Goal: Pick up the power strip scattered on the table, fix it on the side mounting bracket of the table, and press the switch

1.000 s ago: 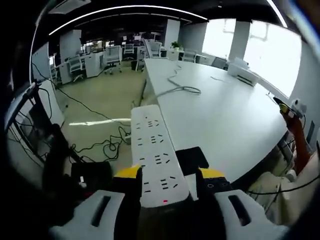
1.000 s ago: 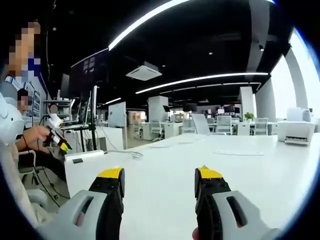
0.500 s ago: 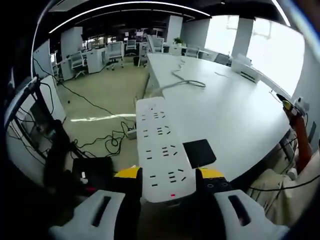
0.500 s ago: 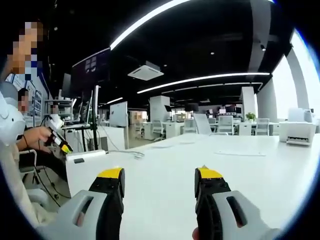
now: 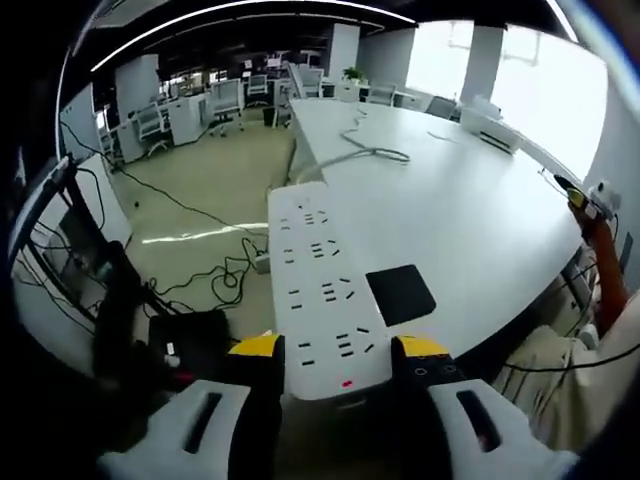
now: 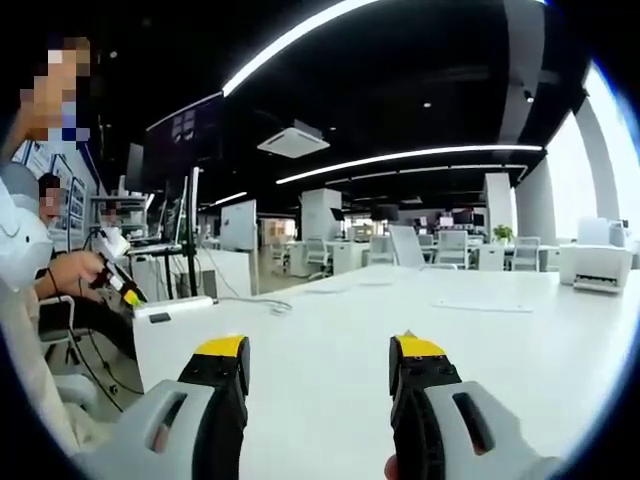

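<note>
A long white power strip (image 5: pixel 318 290) with several rows of sockets runs away from me along the left edge of the white table (image 5: pixel 470 230). A small red light (image 5: pixel 347 383) shows at its near end. My left gripper (image 5: pixel 338 350) is shut on that near end, one yellow-tipped jaw on each long side. In the right gripper view, my right gripper (image 6: pixel 318 352) hangs open over the white tabletop (image 6: pixel 480 340) with nothing between its jaws.
A black square pad (image 5: pixel 400 293) lies on the table beside the strip. A grey cable (image 5: pixel 370 155) and a white device (image 5: pixel 490 125) sit further back. Tangled cables (image 5: pixel 215 290) and a black box (image 5: pixel 195 340) are on the floor at left. A person's hand (image 6: pixel 75 272) holds a tool.
The left gripper view has tipped and shifted a little: the strip now shows more of its length and the black pad is in fuller view. The right gripper view is almost unchanged.
</note>
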A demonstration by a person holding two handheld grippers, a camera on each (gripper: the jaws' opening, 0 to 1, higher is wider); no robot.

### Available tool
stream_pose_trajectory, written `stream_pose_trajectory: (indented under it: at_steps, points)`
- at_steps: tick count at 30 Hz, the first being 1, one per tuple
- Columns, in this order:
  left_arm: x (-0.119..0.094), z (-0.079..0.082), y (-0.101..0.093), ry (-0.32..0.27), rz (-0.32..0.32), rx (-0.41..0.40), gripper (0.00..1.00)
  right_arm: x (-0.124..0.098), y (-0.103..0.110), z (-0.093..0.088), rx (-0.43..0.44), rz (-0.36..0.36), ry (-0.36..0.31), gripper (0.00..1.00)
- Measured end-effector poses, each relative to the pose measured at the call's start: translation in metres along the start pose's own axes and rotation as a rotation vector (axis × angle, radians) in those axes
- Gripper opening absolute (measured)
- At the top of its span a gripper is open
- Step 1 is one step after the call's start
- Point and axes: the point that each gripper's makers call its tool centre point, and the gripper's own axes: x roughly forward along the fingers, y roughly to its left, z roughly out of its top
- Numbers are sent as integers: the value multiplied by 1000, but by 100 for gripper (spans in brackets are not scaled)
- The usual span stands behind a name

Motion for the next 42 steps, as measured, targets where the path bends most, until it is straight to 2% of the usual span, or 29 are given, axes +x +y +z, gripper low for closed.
stream_pose_trajectory:
  at_steps: [21, 42]
  points:
    - [0, -1, 2, -3, 2, -24, 49, 1, 6, 2, -6, 10, -1, 52]
    - [1, -4, -3, 29, 12, -24, 48, 9, 10, -1, -3, 29, 7, 52]
